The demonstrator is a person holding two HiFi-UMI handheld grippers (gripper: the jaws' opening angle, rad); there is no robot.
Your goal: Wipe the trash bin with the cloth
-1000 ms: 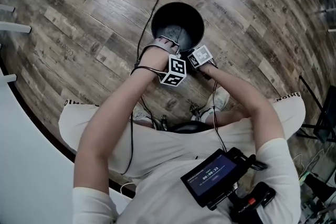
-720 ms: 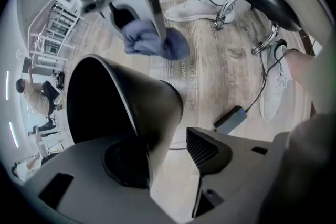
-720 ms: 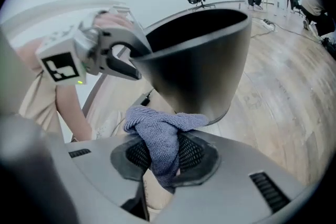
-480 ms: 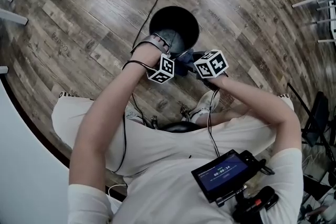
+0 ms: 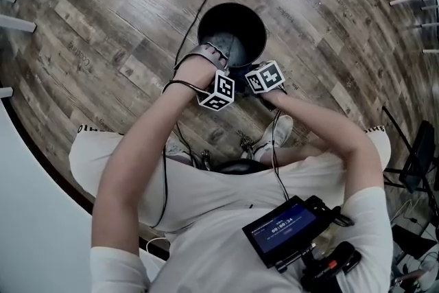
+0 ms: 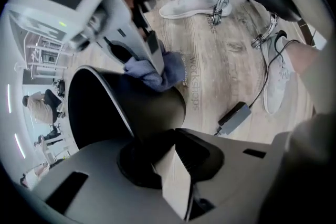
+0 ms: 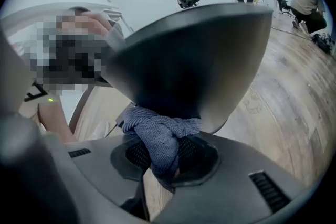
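Right gripper view: R gripper (image 7: 161, 162) jaws clenched on cloth (image 7: 157, 134), just slid up bin (image 7: 199, 55) wall; L gripper (image 6: 170, 139) jaws clamp rim; wiping ongoing.

Half a second ago the right hand-held gripper (image 7: 160, 162) stood out from the trash bin (image 5: 203, 24). Its marker cube (image 5: 265, 77) looked large and sat off to the right of the rim, and the blue cloth (image 7: 160, 131) showed plainly beside it. Now the gripper has swung back in against the rim's near side, close to where it was a second ago. The cloth is pressed against the bin's outer wall, seemingly just under the rim.
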